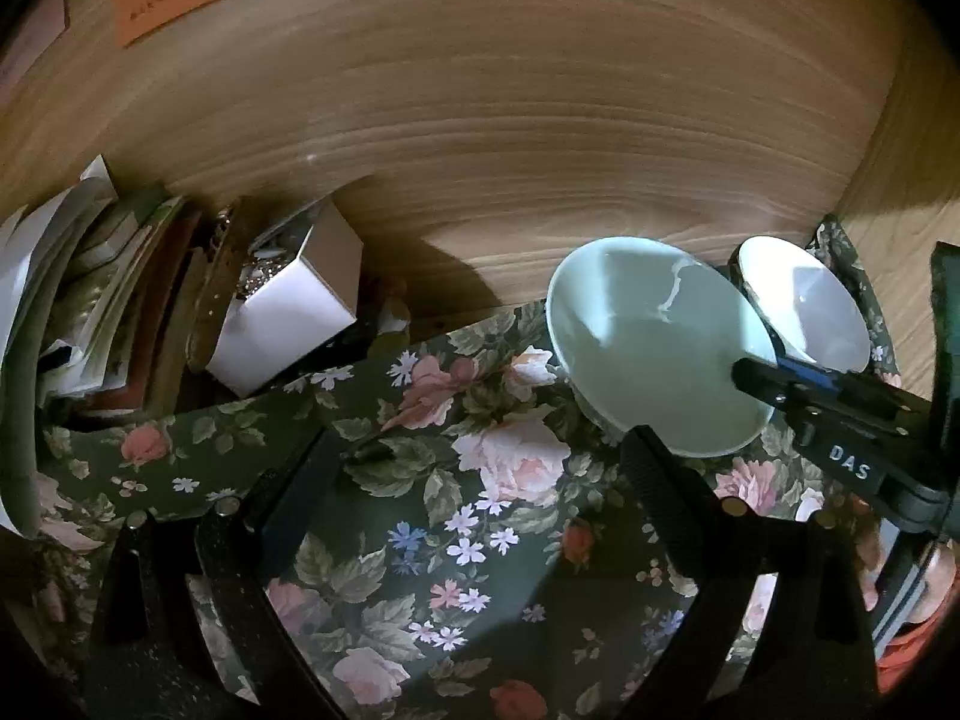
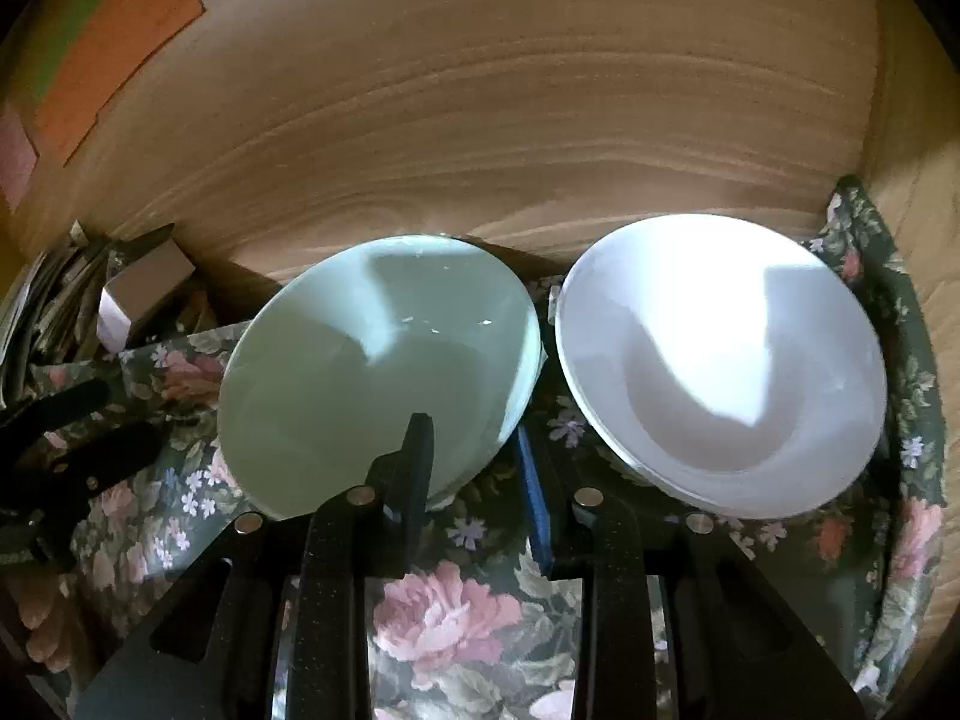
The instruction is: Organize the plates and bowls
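A pale green bowl (image 1: 648, 348) (image 2: 360, 372) sits on the floral cloth, with a white bowl (image 1: 804, 306) (image 2: 720, 360) close on its right. Both stand near the wooden back wall. My right gripper (image 2: 474, 468) (image 1: 774, 372) straddles the green bowl's near right rim. One finger is inside the bowl, and the blue-padded finger (image 2: 531, 498) is outside against its wall, so the gripper is shut on the rim. My left gripper (image 1: 474, 474) hovers left of the green bowl, open wide, with only cloth between its fingers.
The dark floral cloth (image 1: 420, 540) covers the shelf floor. A white box (image 1: 288, 312) and a leaning stack of papers and books (image 1: 90, 288) fill the back left. A wooden back wall (image 1: 480, 120) and a right side wall (image 2: 924, 240) enclose the space.
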A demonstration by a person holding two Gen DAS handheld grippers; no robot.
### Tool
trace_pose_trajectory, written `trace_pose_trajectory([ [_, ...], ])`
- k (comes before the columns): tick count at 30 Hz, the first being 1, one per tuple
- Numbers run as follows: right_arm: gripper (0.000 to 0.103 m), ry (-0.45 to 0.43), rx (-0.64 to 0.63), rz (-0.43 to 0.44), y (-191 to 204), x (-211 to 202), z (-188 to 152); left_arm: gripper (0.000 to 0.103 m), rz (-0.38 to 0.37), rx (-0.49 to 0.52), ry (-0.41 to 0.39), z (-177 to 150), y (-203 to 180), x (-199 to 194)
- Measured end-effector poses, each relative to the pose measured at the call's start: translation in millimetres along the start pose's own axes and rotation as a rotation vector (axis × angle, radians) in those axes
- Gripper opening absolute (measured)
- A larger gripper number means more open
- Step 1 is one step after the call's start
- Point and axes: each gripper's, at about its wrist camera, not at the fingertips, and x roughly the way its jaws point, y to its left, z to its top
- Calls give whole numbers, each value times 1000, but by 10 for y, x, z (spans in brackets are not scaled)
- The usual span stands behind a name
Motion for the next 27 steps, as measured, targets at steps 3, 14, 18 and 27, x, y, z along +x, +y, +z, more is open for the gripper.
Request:
trace_pose_trajectory([
  [3,27,15,-7,-1,16,73,19,97,-2,3,-13,10,-12,-21],
  [14,23,57,-105,33,159,114,-102,97,12,-49,12,27,128,115],
  [18,21,81,-145,79,229,11,-203,92,8,-52,32,27,164,154],
  [27,23,99,-226,86,454,-256,-517,60,11,23,199,-100,17,407],
])
